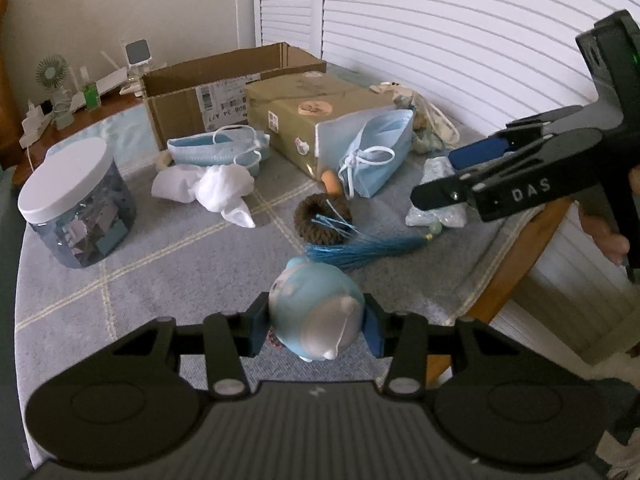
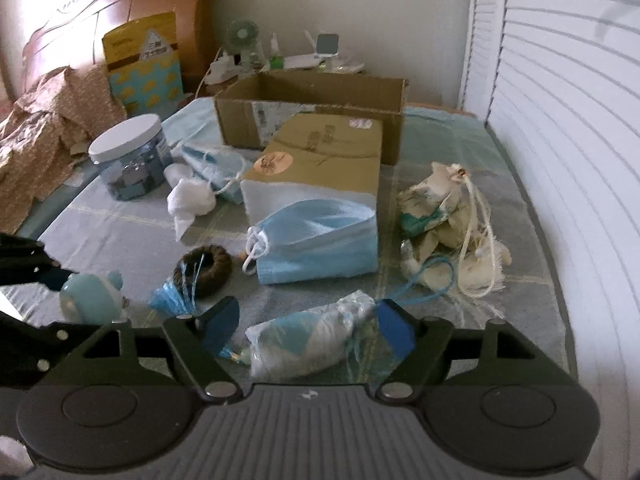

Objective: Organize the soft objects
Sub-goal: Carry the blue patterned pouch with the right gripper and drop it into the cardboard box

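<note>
We see a bed [image 2: 120, 236] under matt, woven grey cloth with pale checks. On it a glossy, smooth blue toy [image 1: 316, 308] looks like soft plastic. The face masks [image 2: 320, 240] are pleated, papery fabric; the tissue [image 1: 212, 190] is crumpled and matt. Both boxes [image 1: 224, 92] are rough brown cardboard with paper labels. The jar [image 1: 76, 208] is clear plastic with a smooth white lid. The crinkly pouch [image 2: 308, 340] shines like film. The tongs [image 1: 316, 320] are matt black plastic.
</note>
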